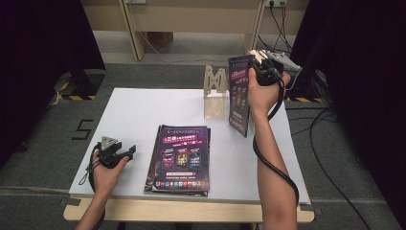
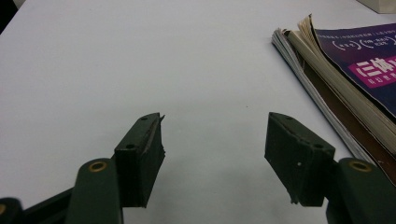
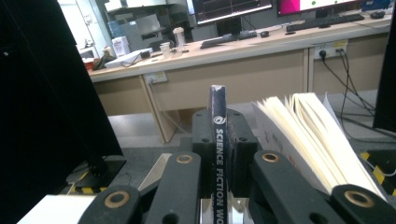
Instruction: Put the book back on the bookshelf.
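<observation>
The right claw is pinching one magazine by its spine and holds it up on end, just to the right of the wooden stand. This looks like the step of carrying the magazine to the stand. Next it likely needs to slide into a slot without tipping. The left claw is spread wide and holds nothing, well to the left of the stand, near a stack of magazines. The worktop is white; the floor around it is grey carpet.
</observation>
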`<state>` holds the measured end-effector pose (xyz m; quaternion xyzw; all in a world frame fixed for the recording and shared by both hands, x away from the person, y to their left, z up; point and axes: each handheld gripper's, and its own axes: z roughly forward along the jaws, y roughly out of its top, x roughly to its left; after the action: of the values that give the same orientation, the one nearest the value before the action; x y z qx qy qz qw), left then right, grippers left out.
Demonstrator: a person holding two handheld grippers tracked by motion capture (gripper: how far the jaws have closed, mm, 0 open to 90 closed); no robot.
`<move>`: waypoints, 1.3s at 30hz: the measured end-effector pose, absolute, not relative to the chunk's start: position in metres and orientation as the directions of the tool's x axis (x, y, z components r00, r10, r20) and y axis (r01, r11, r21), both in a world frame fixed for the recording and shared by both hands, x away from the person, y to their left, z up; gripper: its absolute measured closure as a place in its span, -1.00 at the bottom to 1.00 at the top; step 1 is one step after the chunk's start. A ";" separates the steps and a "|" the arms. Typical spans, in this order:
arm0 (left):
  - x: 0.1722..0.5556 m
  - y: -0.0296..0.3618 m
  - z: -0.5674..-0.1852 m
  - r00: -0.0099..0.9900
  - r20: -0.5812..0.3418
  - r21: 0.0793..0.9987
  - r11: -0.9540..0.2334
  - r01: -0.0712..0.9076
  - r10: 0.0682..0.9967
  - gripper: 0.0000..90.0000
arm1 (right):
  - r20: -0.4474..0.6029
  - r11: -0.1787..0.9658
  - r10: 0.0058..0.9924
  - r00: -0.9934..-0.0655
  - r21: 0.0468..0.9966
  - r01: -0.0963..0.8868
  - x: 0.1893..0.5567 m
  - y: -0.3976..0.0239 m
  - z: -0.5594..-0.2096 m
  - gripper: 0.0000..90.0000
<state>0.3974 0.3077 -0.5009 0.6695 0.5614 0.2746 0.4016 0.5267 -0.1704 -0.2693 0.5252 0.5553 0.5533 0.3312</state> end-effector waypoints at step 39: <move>0.397 0.307 -0.501 0.224 -0.071 0.849 -0.059 0.525 0.972 -0.19 | 0.191 -0.168 0.960 -0.203 0.978 0.125 0.570 -0.152 -0.275 0.89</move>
<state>0.3966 0.3066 -0.5008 0.6719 0.5569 0.2792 0.4006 0.5697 -0.1516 -0.2750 0.5126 0.5293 0.5668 0.3686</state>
